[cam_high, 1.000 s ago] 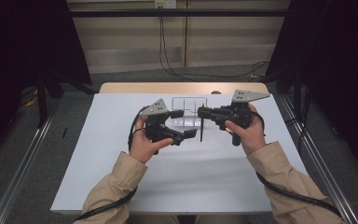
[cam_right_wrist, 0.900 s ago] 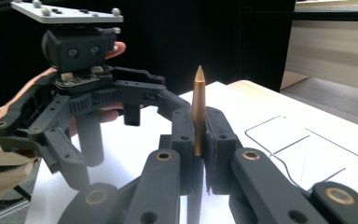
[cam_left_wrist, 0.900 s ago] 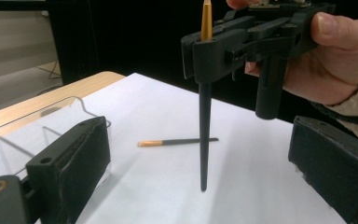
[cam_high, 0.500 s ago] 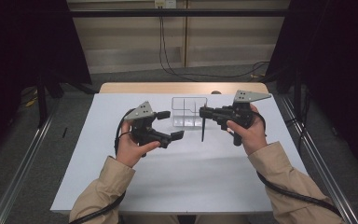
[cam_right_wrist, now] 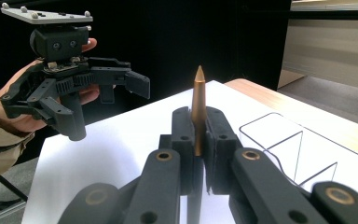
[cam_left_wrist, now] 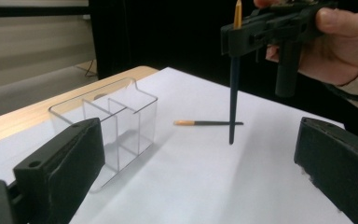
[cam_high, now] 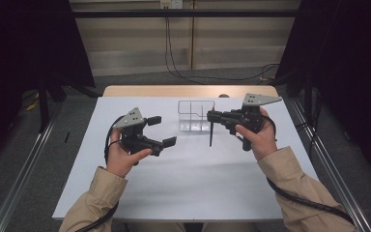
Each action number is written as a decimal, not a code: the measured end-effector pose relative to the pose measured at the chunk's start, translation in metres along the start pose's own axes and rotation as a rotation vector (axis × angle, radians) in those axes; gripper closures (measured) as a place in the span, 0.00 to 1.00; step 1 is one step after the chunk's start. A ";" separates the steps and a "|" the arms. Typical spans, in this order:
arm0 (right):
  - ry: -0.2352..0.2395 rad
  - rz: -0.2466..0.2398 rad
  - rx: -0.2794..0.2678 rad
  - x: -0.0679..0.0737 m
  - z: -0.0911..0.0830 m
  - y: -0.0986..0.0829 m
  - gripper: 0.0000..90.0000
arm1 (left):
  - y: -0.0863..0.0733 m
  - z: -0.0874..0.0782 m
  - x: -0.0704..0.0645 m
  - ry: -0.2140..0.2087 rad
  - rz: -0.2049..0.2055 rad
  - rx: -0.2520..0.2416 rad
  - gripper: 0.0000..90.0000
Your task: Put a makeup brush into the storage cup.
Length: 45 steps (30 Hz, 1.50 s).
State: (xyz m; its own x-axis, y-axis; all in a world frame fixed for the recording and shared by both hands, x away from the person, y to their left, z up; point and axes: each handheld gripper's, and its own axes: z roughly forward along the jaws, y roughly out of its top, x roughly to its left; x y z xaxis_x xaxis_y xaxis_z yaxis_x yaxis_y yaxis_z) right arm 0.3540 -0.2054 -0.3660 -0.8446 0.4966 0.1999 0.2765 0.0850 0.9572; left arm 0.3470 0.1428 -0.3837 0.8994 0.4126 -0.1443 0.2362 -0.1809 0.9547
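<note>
Slim dark pencil [cam_left_wrist: 233,93] upright — right gripper [cam_high: 211,116] clamped

The right hand-held gripper [cam_high: 211,116] holds a pencil [cam_high: 211,134] upright beside the clear organizer [cam_high: 195,116].

Evenly lit from overhead; white table sheet [cam_high: 183,183] bright, without glare. Soft, faint shadows under clear organiser [cam_left_wrist: 116,126] and held pencil [cam_left_wrist: 233,88]. Surroundings dark, nearly black at both sides. Near jaws blurred in both gripper views; slightly soft throughout.
</note>
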 end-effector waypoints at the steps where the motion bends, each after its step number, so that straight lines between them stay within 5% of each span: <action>1: 0.000 0.001 -0.001 0.000 0.000 0.000 0.93 | 0.000 -0.001 0.000 -0.002 -0.006 0.003 0.01; 45: -0.014 -0.011 -0.014 -0.004 -0.006 -0.001 0.93 | -0.026 -0.072 0.001 0.063 0.026 -0.071 0.00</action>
State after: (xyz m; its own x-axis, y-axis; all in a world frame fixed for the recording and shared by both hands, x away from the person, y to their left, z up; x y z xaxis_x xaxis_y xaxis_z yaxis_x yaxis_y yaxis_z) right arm 0.3545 -0.2124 -0.3662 -0.8411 0.5075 0.1867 0.2609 0.0783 0.9622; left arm 0.3149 0.2123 -0.3895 0.8793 0.4644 -0.1052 0.1846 -0.1289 0.9743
